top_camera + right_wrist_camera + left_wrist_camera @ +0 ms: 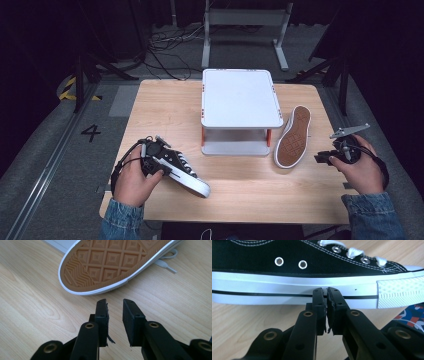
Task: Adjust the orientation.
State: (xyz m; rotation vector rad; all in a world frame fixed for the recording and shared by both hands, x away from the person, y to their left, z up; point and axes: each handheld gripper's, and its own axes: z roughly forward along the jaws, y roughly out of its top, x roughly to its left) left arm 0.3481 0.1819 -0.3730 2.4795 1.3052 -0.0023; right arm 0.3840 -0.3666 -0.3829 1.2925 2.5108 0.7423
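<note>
Left fingers (327, 293) are pressed together against the white sole edge of the black sneaker (312, 262) near the bench's (250, 190) front left; push low and steadily. Right fingers (114, 302) stand slightly apart, empty. The high view adds the overturned sneaker (294, 137) beside the white stand (240, 97).
</note>
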